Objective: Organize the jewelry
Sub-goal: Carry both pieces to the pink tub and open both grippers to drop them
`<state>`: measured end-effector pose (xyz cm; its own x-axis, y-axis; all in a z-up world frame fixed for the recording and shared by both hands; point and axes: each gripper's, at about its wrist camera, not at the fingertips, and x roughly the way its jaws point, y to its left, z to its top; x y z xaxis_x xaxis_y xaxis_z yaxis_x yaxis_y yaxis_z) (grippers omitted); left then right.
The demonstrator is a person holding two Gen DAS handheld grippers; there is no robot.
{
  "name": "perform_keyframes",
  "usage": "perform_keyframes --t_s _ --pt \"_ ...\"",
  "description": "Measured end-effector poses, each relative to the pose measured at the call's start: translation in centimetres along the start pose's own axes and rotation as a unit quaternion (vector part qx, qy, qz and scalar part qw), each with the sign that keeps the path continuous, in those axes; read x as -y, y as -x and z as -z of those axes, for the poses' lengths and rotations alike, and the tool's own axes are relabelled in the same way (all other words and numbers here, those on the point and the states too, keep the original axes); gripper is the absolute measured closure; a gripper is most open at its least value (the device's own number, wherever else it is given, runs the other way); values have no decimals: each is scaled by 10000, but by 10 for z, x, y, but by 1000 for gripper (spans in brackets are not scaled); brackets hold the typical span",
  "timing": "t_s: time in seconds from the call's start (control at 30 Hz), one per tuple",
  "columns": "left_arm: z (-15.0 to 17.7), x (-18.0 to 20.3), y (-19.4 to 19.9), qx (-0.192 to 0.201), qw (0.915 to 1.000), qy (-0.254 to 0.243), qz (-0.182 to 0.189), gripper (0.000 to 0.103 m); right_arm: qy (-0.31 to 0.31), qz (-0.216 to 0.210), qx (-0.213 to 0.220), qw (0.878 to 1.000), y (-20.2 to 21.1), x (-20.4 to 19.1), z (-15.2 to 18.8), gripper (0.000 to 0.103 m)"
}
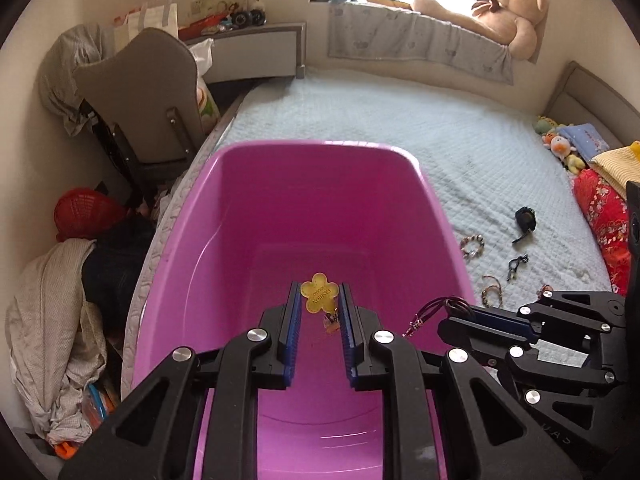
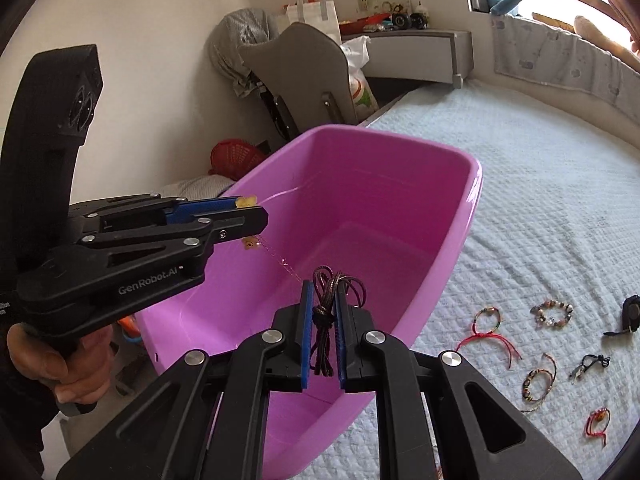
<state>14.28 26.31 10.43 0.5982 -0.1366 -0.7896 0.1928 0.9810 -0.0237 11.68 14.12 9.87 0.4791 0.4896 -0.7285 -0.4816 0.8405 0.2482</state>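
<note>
In the left wrist view the left gripper (image 1: 320,300) fills the lower centre of the frame, its blue-padded fingers (image 1: 294,320) narrowly apart and closed on a yellow flower-shaped tag (image 1: 319,293) printed with lettering; a small orange charm (image 1: 331,322) hangs just under the tag. Both sit over the open pink plastic tub (image 1: 224,216), which takes up the middle of the frame and rests on the pale quilted bed (image 1: 460,140).

At the lower right of that view the right gripper (image 1: 452,312) reaches in sideways, its fingers pressed together on a bundle of dark brown cord (image 1: 446,303) beside the tub's right rim.

The right wrist view shows the same grip from behind: the fingers at lower centre are clamped on the knotted brown cord, whose loops stick up above the tips and whose ends hang down between the pads, over the tub's interior. At the left of this frame a person's hand (image 2: 64,364) holds the left gripper, and a thin chain trails down from it toward the tub's floor.

On the bed at the lower right of the right wrist view lie a red string bracelet (image 2: 486,330), a beaded bracelet (image 2: 552,314), a dark beaded bracelet (image 2: 538,382), a small red bracelet (image 2: 598,424), a black cord piece (image 2: 592,362) and a black fob (image 2: 632,314). A large teddy bear (image 1: 500,12) lies on the window ledge at the upper right of the left wrist view.
</note>
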Motion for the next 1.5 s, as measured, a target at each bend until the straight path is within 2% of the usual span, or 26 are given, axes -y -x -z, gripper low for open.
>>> perform_keyframes --t_s 0.17,0.37,0.4,0.43,0.47,0.53,0.57,0.6,0.8,1.07,1.5 --pt "15 -15 -25 -332 9992 149 -134 85 -4 132 -195 9997 -19 -6 4 93" --pt "28 -26 -35 -485 9981 318 -204 85 -25 361 -339 9988 -33 -7 3 92" --pt "29 -27 -36 -510 9980 327 -207 85 -51 372 -371 9986 -35 -6 3 90" --pt "30 -28 -37 -515 9978 339 -243 84 -78 399 -375 9985 -35 -7 2 79" --pt "31 -29 -37 -535 9975 354 -282 78 -104 423 -330 9985 -35 -7 0 64" --pt "32 -31 -36 -539 9971 413 -333 59 -161 479 -235 9984 -31 -5 -1 52" --pt "31 -33 -34 -501 9969 458 -406 41 -171 500 -198 9984 -30 -3 0 51" --pt "32 -34 -32 -430 9967 496 -473 31 -173 530 -178 9983 -28 -1 0 51" --pt "34 -43 -24 -312 9943 779 -652 21 -257 557 -132 9980 -22 5 5 51" --pt "36 -46 -20 -335 9920 932 -785 20 -172 588 -43 9981 -11 3 10 50" --pt "43 -26 5 -202 9889 1101 -976 9 -289 604 88 9977 17 14 19 46"
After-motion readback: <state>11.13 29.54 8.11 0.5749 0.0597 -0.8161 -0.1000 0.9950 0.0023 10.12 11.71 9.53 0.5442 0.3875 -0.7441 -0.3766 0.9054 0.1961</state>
